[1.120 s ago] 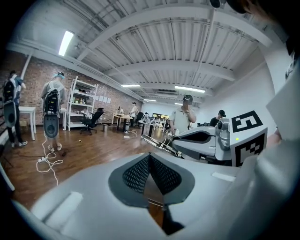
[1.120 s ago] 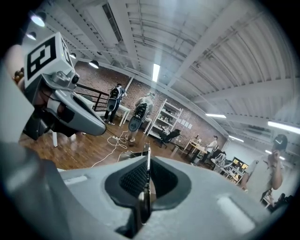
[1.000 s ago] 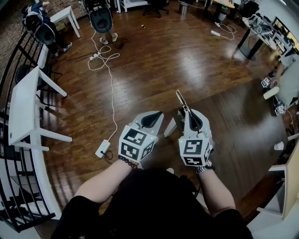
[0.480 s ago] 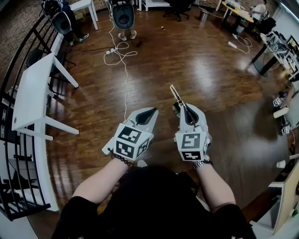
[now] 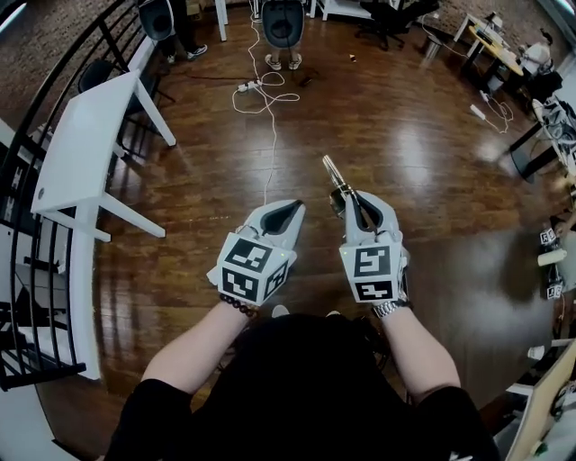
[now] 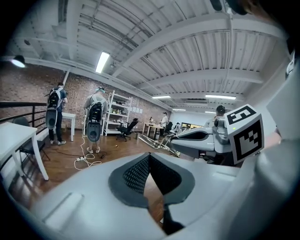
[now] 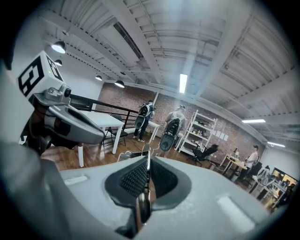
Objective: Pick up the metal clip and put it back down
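Observation:
The metal clip (image 5: 336, 183) is a thin, shiny, tong-like piece that sticks forward out of my right gripper (image 5: 353, 200), which is shut on it, held in the air over the wooden floor. In the right gripper view the clip (image 7: 148, 157) shows edge-on, pinched between the dark pads. My left gripper (image 5: 290, 208) is held beside it on the left at about the same height, shut with nothing between its pads (image 6: 140, 173). The left gripper view shows the right gripper's fingers (image 6: 190, 142) from the side.
A white table (image 5: 85, 144) and a black railing (image 5: 31, 108) stand at the left. A power strip with a white cable (image 5: 263, 90) lies on the floor ahead. People (image 5: 283, 22) stand at the far end, and desks with gear (image 5: 544, 126) are at the right.
The whole view has swung: the white table, the cable and the people have shifted right in the head view. Both grippers travel together, side by side, and the clip stays in the right one.

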`<state>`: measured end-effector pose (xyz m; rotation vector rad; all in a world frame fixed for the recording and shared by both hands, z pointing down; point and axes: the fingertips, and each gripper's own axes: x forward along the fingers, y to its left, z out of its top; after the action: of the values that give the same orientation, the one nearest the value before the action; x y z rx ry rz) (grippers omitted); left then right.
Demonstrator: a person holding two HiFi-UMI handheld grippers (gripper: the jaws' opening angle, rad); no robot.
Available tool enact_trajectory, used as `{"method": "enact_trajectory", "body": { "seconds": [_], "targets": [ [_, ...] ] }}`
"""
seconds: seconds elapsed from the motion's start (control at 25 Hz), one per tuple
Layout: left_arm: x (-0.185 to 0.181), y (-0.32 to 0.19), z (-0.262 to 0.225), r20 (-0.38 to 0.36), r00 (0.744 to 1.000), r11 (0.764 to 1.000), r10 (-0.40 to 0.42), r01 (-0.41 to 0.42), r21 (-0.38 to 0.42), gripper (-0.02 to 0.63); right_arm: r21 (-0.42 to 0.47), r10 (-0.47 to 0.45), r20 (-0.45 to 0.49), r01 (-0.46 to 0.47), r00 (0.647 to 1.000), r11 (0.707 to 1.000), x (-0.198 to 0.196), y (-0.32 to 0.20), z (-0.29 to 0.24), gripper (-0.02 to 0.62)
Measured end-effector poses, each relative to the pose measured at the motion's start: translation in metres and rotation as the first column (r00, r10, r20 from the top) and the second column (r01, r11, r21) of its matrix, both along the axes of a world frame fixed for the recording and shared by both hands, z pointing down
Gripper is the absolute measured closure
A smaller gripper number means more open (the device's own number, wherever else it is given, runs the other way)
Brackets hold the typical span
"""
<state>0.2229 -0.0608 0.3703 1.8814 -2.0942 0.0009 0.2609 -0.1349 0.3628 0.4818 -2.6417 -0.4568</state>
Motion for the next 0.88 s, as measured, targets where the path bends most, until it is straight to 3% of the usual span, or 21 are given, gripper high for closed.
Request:
{"method": "enact_trajectory", "body": {
  "seconds": [0.44,0.88],
  "targets": [
    [-0.067,0.029,0.013,-0.007,0.983,0.983,-0.185,0.185,-0.015,0.591,-0.006,-0.179,0.012,0.179,0.984,0.984,-0.076,0.023,0.001,0.6],
    [-0.144,-0.013,0.024,-0.009,0.942,0.94,-0.335,0.334,-0.072,0.591,-0.059,-0.322,0.02,0.322,0.947,0.945,-0.163,-0.024,0.009,0.6]
  ]
}}
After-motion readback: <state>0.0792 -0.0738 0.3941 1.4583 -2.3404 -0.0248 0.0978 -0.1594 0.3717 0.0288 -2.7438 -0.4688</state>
